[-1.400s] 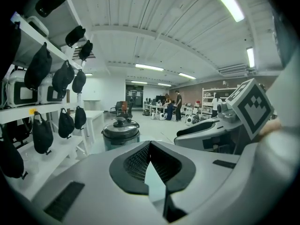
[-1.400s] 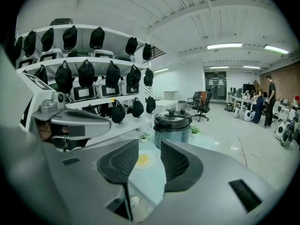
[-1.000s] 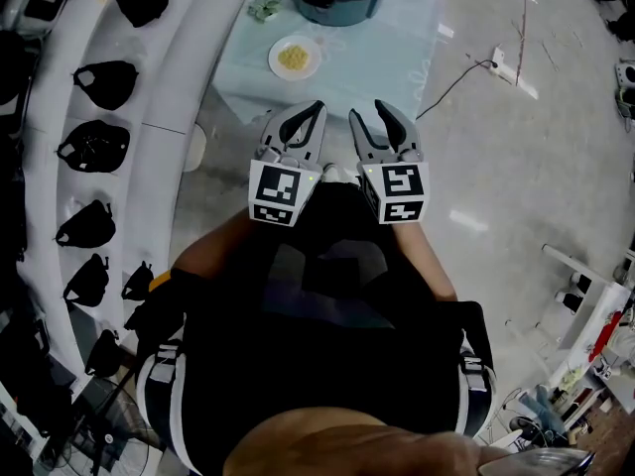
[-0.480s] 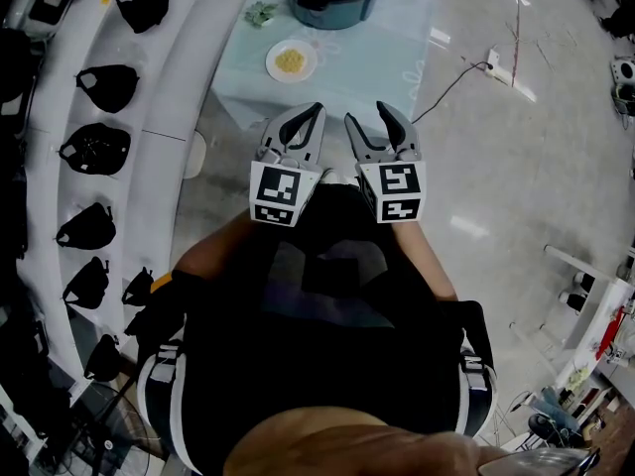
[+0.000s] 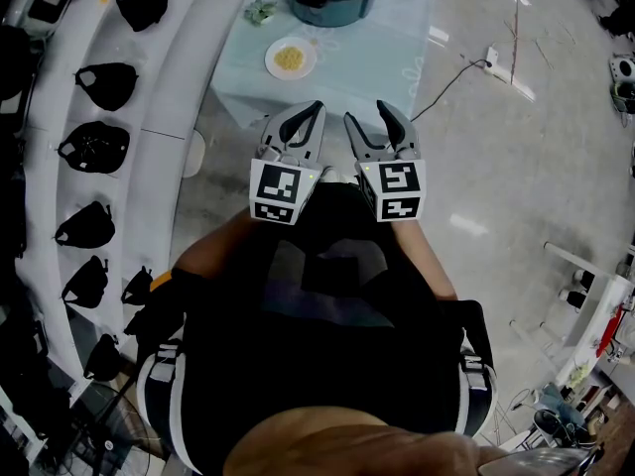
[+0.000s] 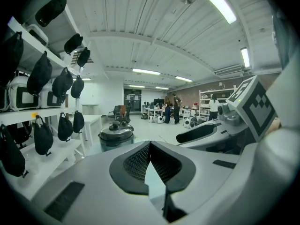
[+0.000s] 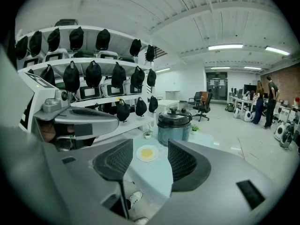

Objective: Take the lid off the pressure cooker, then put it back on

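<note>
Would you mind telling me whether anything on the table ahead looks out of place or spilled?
Nothing stands out. The pressure cooker stands upright on the table with its lid seated. The plate of yellow food in front of it looks tidy, and the small plant sits upright beside them.

Bright ceiling strip lights [image 6: 220, 6], dark fisheye-warped edges
</note>
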Tool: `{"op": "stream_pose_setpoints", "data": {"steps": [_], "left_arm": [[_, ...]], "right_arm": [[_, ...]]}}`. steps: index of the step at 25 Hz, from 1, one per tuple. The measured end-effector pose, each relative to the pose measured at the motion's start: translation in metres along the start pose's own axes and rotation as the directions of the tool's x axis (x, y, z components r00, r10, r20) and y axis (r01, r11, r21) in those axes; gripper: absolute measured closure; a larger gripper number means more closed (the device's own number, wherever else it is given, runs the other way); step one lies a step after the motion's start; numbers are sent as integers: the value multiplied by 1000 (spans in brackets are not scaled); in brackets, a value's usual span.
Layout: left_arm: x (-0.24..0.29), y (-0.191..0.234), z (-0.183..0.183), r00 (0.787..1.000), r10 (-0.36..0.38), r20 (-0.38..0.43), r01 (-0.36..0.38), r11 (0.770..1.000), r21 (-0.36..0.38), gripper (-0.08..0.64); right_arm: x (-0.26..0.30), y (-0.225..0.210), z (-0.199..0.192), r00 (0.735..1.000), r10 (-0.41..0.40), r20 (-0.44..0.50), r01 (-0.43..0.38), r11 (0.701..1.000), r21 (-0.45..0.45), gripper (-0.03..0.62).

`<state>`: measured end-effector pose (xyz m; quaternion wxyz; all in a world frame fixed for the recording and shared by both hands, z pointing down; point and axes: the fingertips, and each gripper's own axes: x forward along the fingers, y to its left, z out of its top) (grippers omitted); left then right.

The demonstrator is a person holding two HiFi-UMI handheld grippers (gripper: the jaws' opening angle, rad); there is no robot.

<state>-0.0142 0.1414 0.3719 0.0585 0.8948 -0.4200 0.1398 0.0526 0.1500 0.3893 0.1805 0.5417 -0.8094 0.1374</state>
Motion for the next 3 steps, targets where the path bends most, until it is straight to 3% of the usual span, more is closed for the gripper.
{"op": "stream_pose_setpoints", "data": {"steps": [3], "left_arm": [[-1, -1, 0, 1000, -2, 1, 2, 1000, 0, 552]], "right_arm": [[-1, 1, 0, 1000, -1, 1, 1, 1000, 2, 354]]}}
